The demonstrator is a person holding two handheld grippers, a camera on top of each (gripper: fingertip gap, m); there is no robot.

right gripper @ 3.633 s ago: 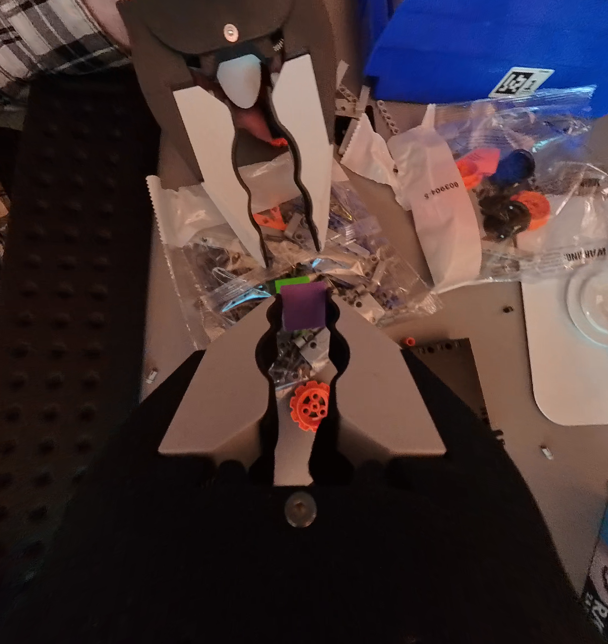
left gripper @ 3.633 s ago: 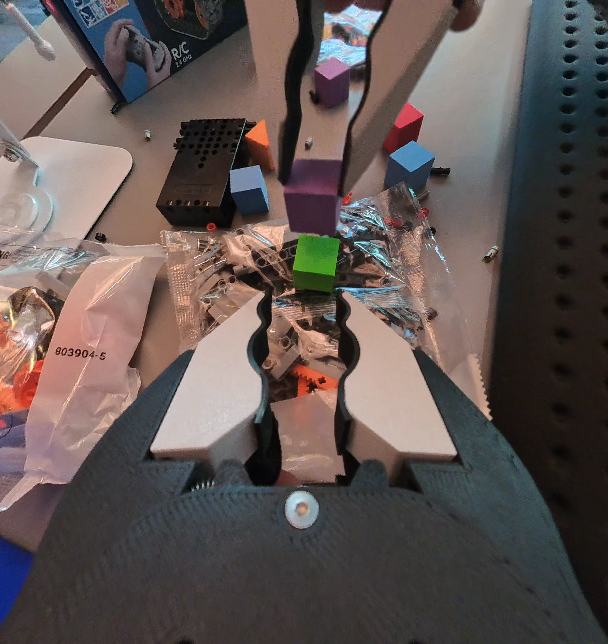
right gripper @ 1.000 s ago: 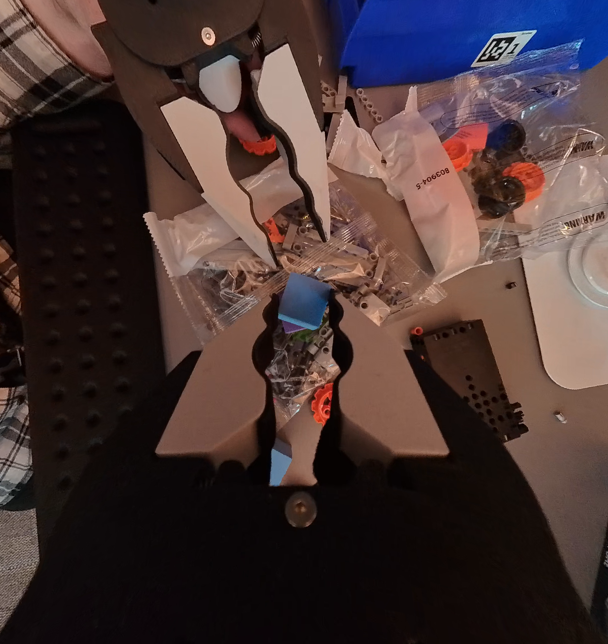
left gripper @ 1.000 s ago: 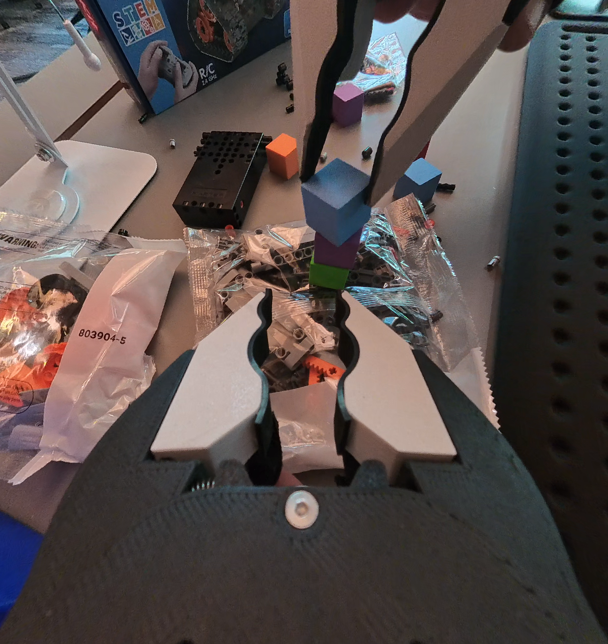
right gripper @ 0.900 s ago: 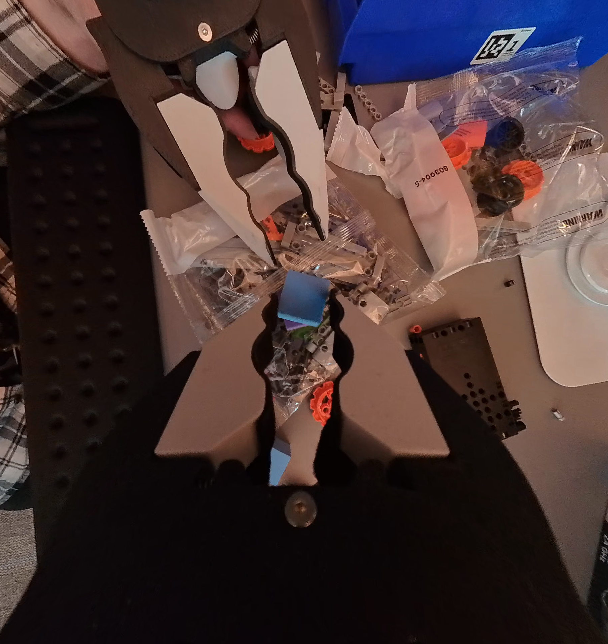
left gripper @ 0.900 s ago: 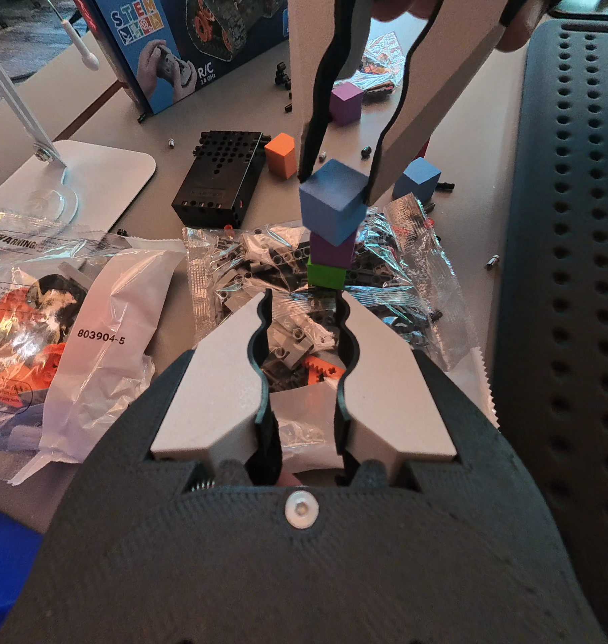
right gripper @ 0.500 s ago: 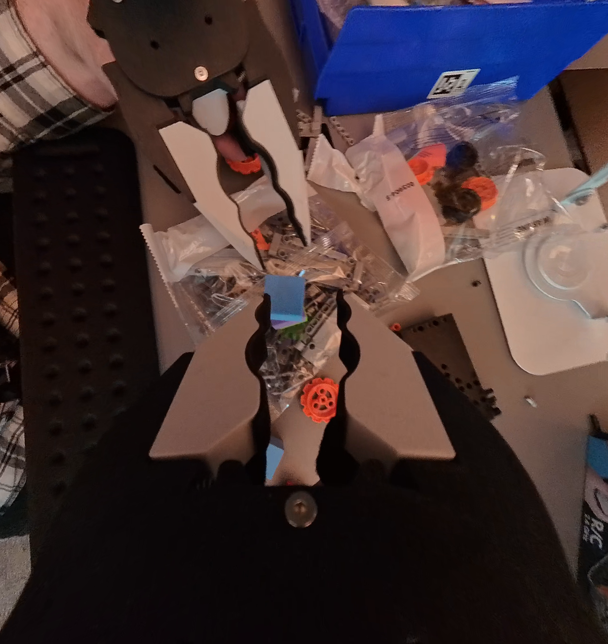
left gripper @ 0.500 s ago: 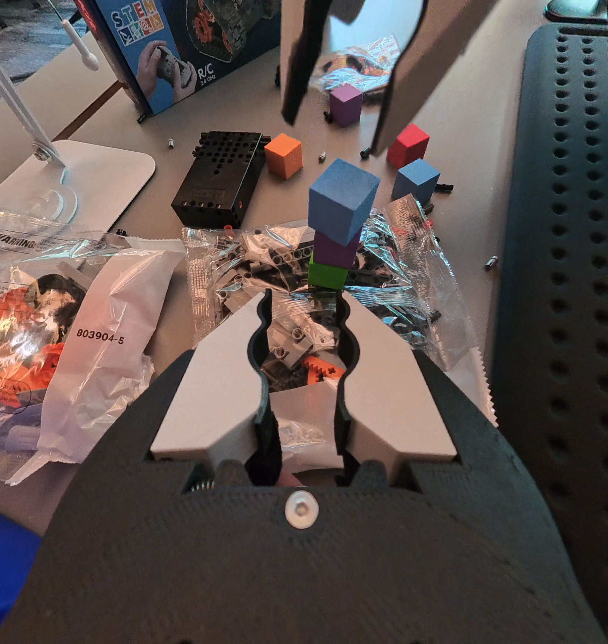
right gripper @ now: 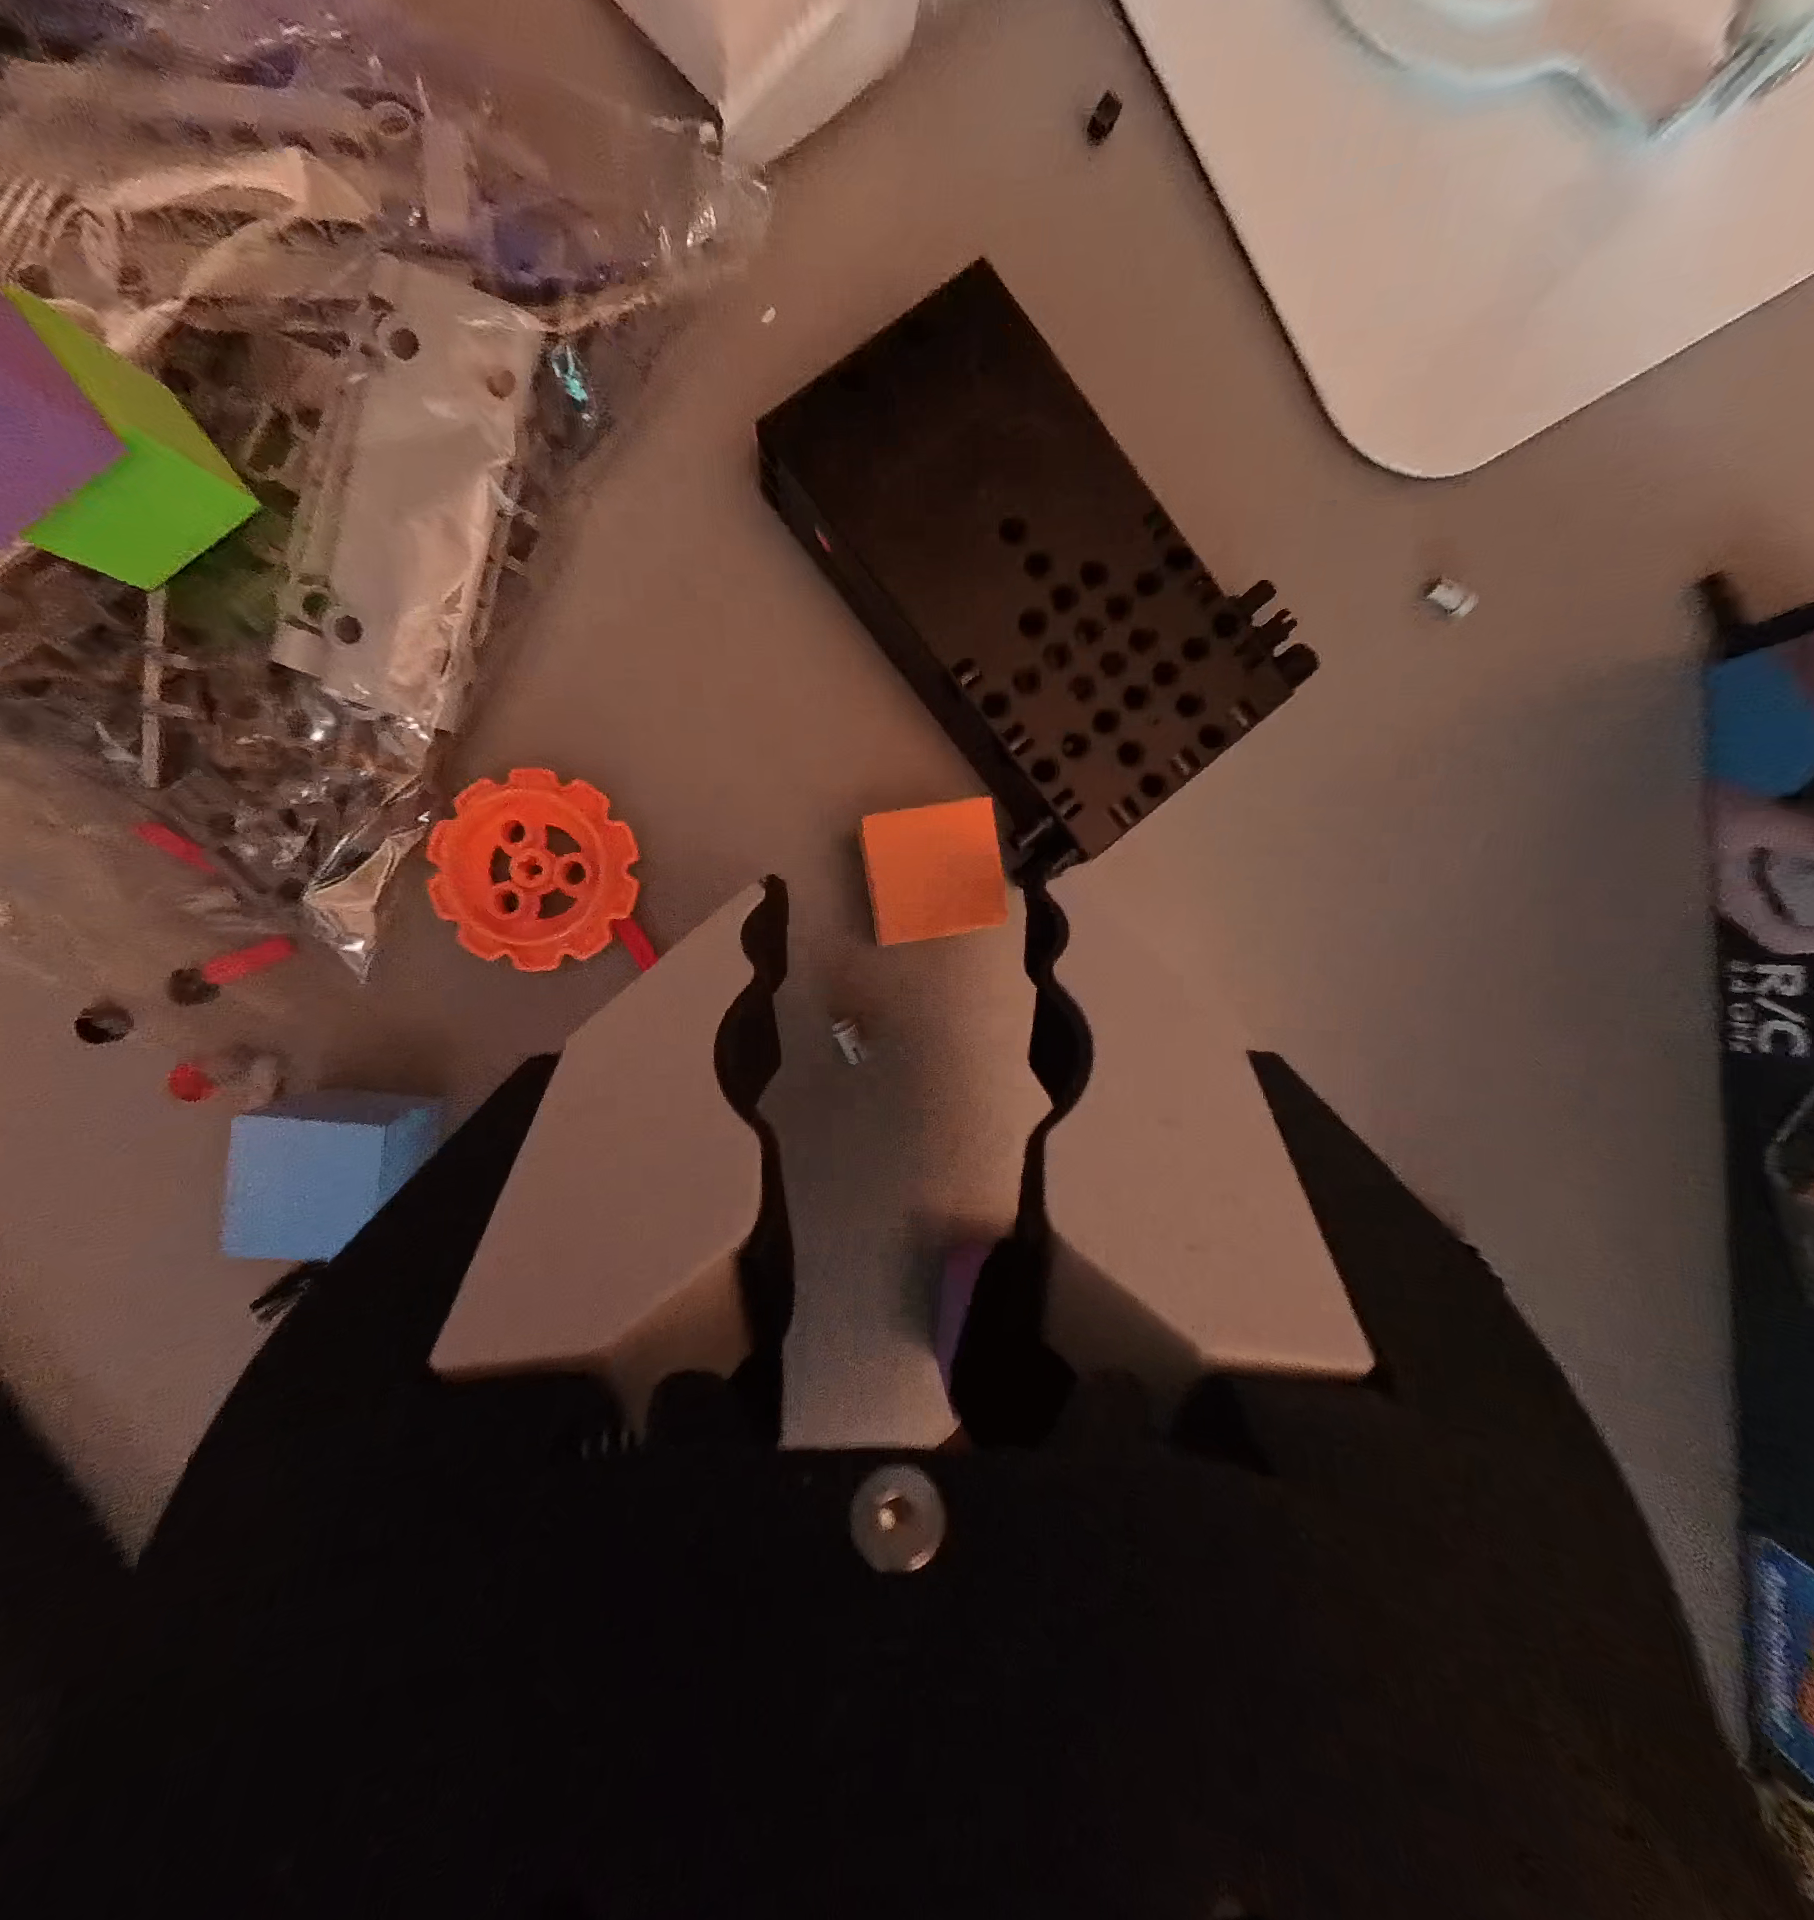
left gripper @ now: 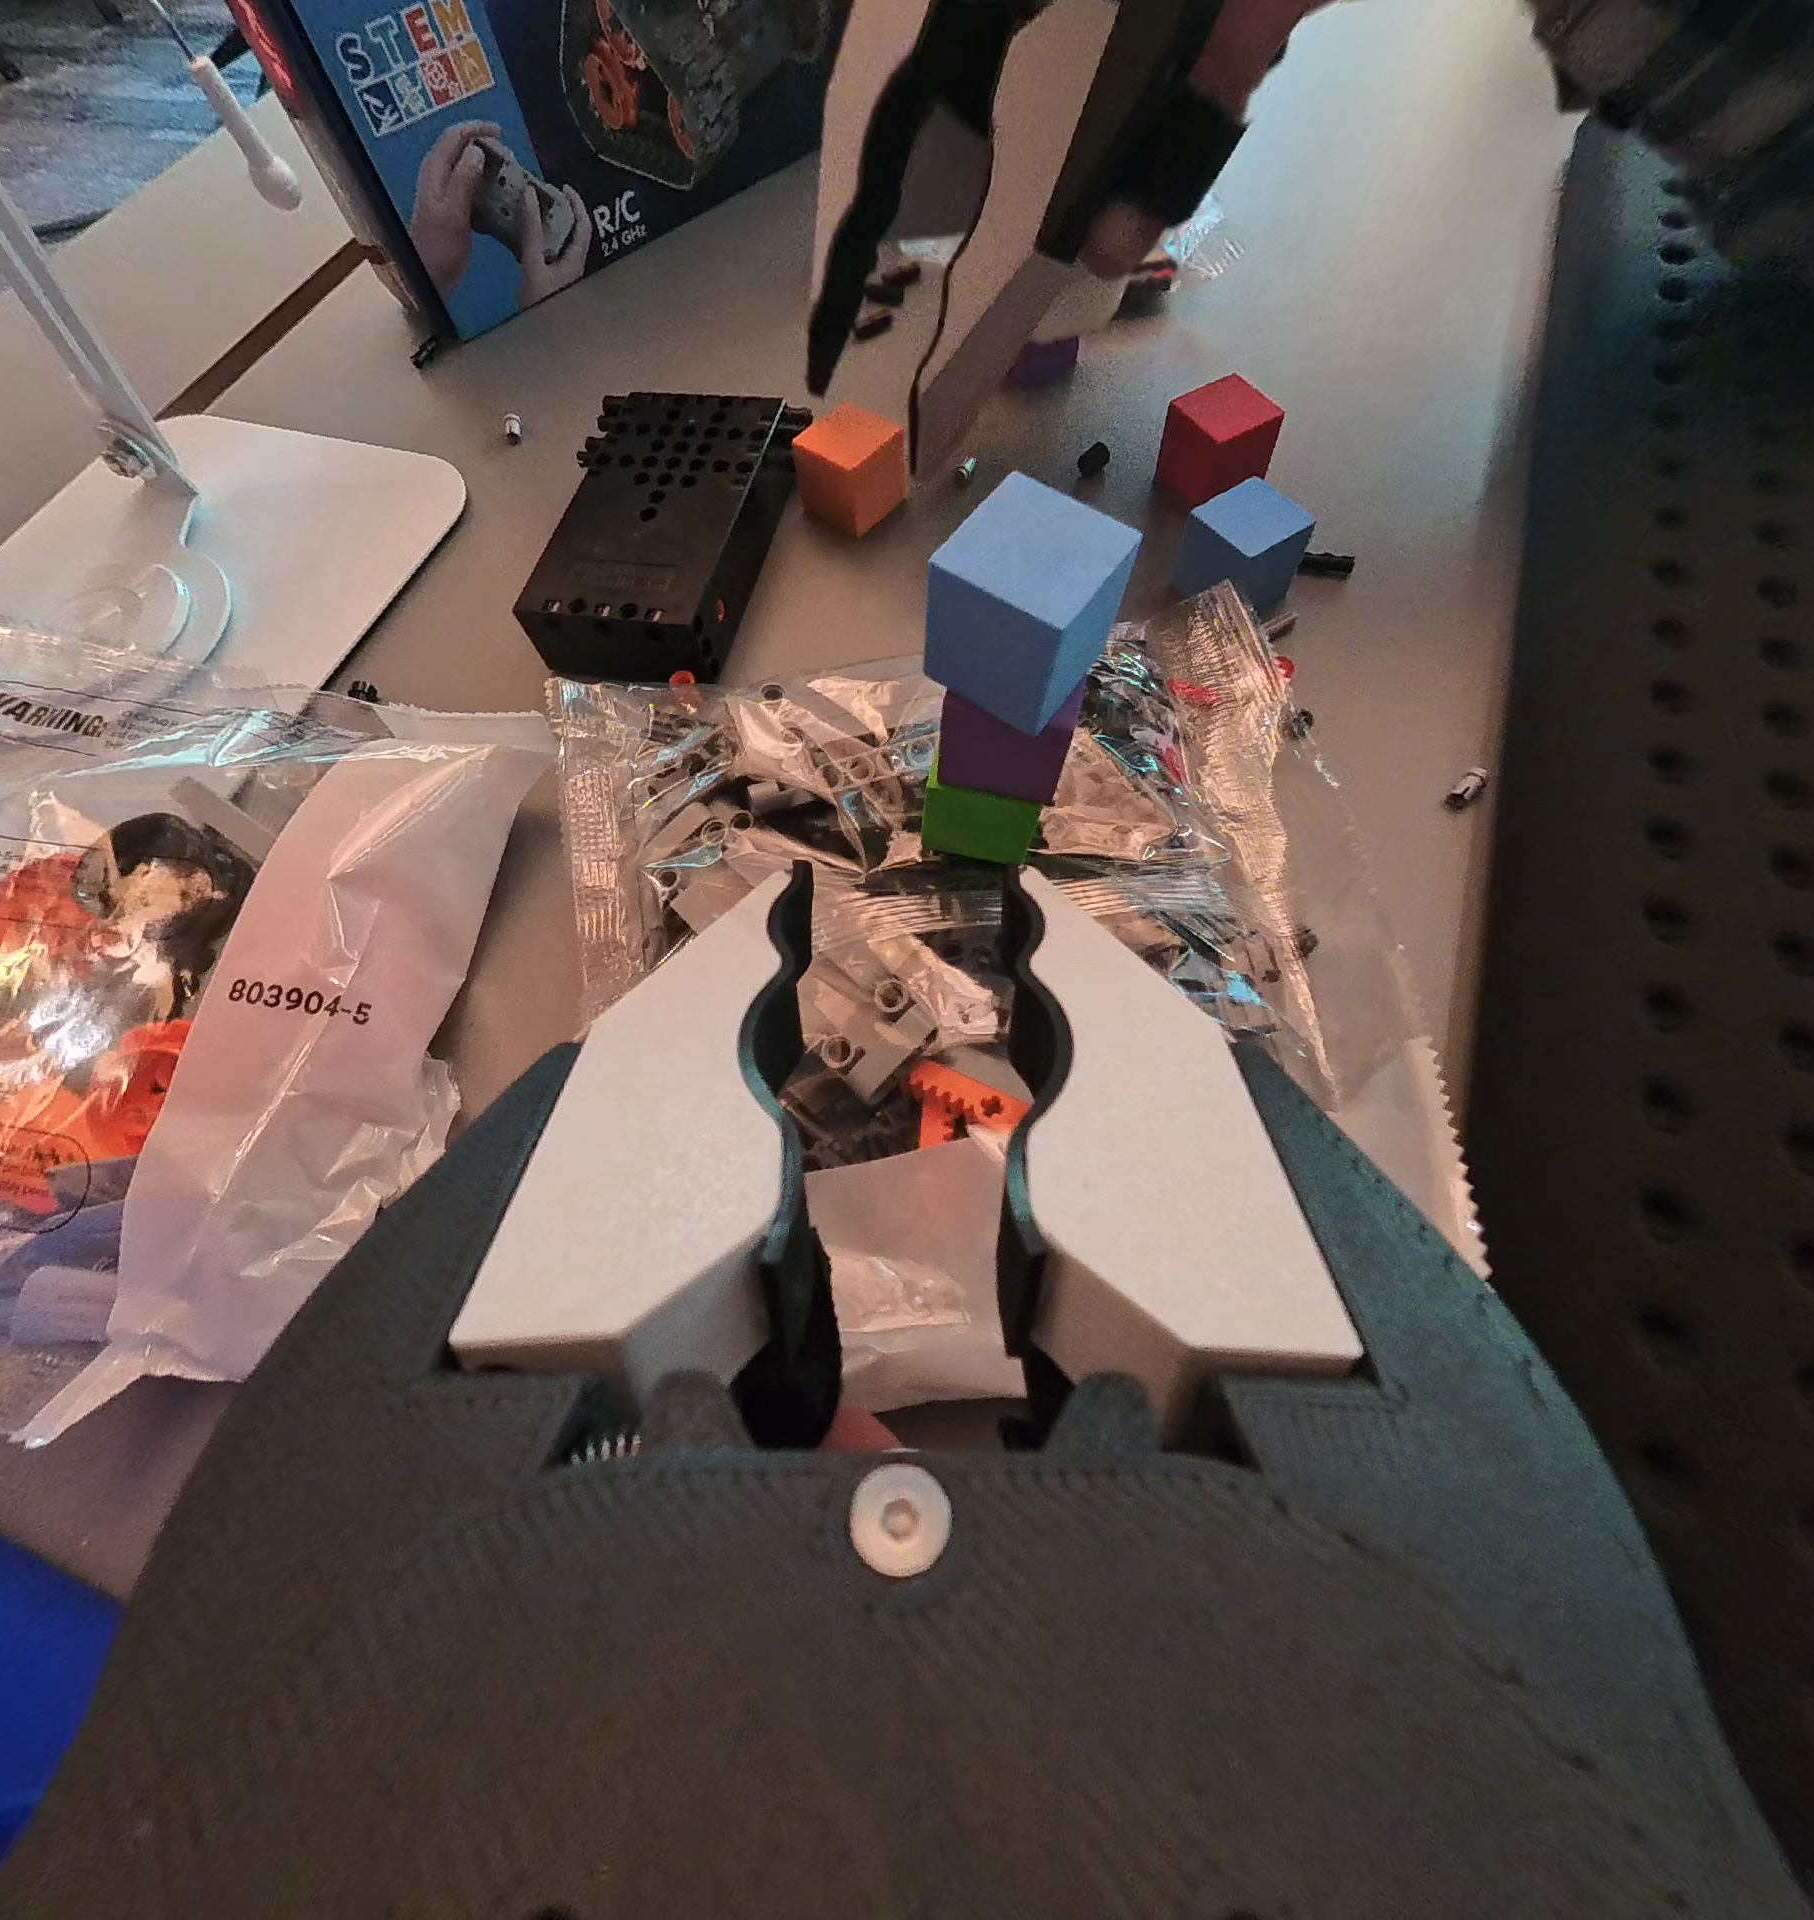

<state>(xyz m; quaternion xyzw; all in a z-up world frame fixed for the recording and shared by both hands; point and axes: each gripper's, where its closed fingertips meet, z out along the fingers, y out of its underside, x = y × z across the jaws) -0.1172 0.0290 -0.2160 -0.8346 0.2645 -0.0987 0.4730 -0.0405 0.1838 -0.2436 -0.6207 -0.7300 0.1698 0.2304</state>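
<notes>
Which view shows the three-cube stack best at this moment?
The left wrist view: the whole stack stands ahead of the left gripper, with the blue cube skewed atop the purple cube and the green cube on a clear parts bag. The right wrist view catches only purple and green at its left edge.
</notes>
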